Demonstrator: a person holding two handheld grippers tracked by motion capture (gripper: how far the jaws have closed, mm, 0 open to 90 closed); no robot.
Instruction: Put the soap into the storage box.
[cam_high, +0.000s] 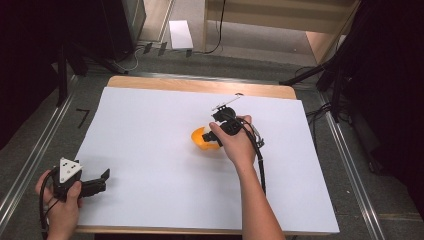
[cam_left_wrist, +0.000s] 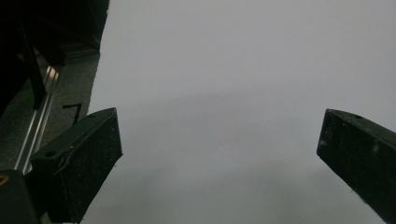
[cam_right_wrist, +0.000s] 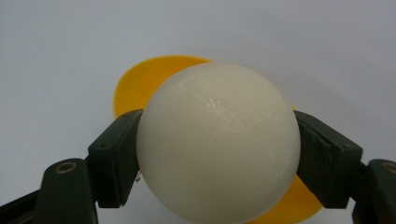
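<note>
Clearly clamped from both sides: smooth cream-white egg-shaped ball (cam_right_wrist: 217, 140) pinched at its widest part between the two black jaws of the right gripper (cam_right_wrist: 217, 156), pads pressing opposite flanks so the round surface cannot roll out. Held directly over a shallow orange plastic bowl (cam_right_wrist: 140, 81), rim peeking out behind and below the ball, which suggests a drop or a lift at that bowl; whether the ball touches the bowl cannot be told. Seen from the high view, orange bowl (cam_high: 201, 139) near the middle of the white paper-covered table (cam_high: 150, 125), slightly right of centre, with the right gripper (cam_high: 220, 131) just beside and over its right edge.

Right hand (cam_high: 237, 142) reaching far across the sheet, forearm stretched diagonally from the near edge, wrist bent so the gripper points left and down toward the bowl.

Left gripper (cam_high: 102, 179) parked at the near left corner, jaws spread wide with nothing between them, resting low by the sheet's edge, left hand (cam_high: 62, 205) wrapped around its body, apparently idle.
</note>
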